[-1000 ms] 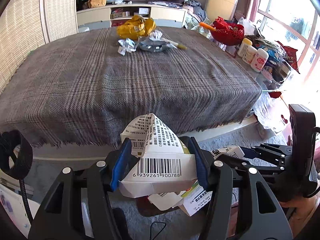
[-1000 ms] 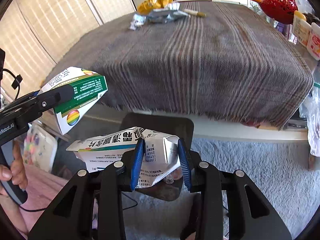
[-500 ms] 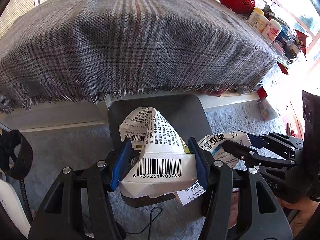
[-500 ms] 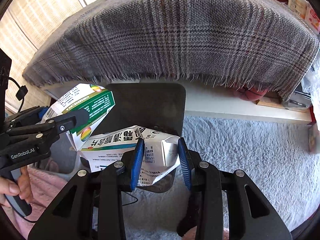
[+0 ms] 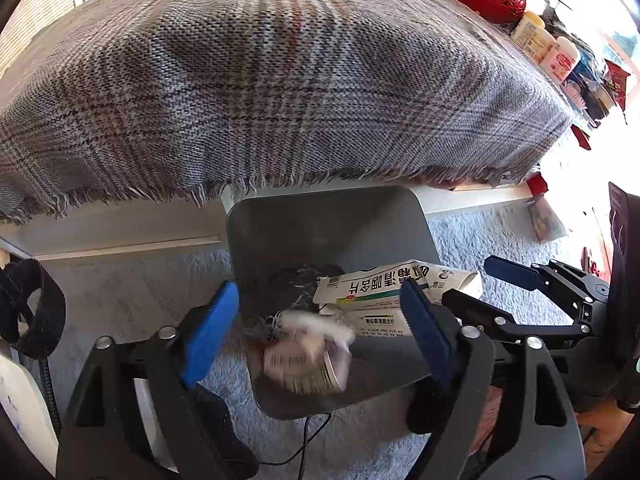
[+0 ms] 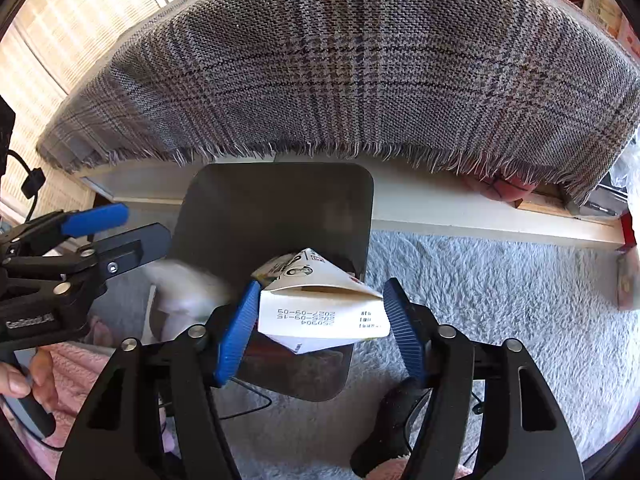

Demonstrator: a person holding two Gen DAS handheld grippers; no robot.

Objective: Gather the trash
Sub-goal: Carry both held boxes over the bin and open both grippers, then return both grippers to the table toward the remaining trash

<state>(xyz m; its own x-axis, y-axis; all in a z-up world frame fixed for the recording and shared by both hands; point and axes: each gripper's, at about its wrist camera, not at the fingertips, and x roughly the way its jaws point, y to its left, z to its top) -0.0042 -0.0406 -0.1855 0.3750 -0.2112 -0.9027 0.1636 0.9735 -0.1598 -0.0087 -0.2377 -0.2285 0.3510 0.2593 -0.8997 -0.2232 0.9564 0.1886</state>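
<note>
Grey plaid cloth (image 5: 280,80) covers the table beyond both tools, its fringe hanging over a dark bin (image 5: 328,240) on pale carpet (image 6: 500,280). Left gripper (image 5: 320,324) has its blue fingers (image 5: 208,332) spread wide, pinching nothing; between and below them a blurred box (image 5: 304,356) with a barcode sits inside the bin. Right gripper (image 6: 320,320) is also spread apart, and a white carton (image 6: 320,308) lies loose between its pads (image 6: 236,328), touching the left one only, directly over the bin opening, its printed date facing the camera.
</note>
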